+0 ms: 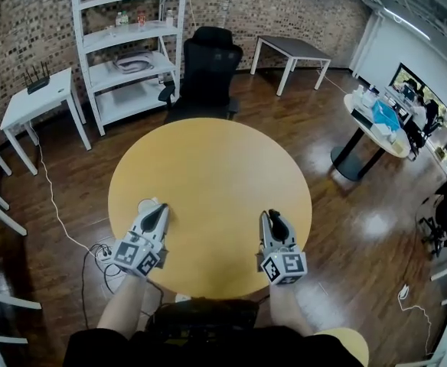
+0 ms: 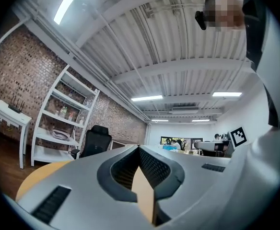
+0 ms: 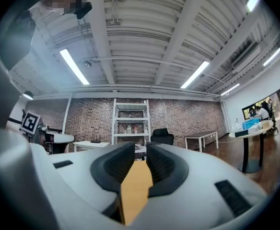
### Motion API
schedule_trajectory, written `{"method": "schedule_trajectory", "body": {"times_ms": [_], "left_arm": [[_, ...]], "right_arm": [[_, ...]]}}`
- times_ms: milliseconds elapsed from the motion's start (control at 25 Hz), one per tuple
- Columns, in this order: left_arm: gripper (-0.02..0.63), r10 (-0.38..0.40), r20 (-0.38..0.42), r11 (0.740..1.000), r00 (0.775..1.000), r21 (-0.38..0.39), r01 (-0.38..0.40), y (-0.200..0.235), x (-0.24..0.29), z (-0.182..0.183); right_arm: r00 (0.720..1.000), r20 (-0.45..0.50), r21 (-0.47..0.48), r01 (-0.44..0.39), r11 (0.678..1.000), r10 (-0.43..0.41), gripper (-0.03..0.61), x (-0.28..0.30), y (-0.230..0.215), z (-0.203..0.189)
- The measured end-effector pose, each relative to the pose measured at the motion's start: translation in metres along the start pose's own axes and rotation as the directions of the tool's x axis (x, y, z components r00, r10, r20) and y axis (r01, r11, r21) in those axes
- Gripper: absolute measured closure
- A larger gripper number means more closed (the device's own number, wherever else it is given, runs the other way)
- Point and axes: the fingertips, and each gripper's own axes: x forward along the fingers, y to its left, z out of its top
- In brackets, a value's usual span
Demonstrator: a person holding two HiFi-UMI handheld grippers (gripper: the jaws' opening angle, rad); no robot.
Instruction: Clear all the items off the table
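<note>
Worktop [image 1: 208, 155] showing 0 items left to clear
At its near edge the left gripper [image 1: 159, 211] is sitting with jaws together, the right gripper [image 1: 274, 222] with jaws slightly apart, both empty; finishing well is probably just lifting both straight off.

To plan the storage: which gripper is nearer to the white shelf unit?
Left. The left gripper lies on the table almost straight before the shelf unit; the right gripper lies farther to the right.
</note>
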Motion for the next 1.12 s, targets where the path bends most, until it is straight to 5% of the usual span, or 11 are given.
{"method": "schedule_trajectory", "body": {"times_ms": [640,1120], "left_arm": [[0.612,-0.049,-0.092,0.999,0.995,-0.028,0.047,-0.016,-0.005,-0.006],[0.612,-0.192,-0.102,0.980,0.976,-0.069,0.186,-0.064,0.035,-0.020]], "right_arm": [[0.999,0.010,-0.016,-0.053,0.998,0.054,0.500,-0.005,0.019,0.000],[0.993,0.000,-0.050,0.119,0.992,-0.119,0.500,-0.064,-0.037,0.009]]}}
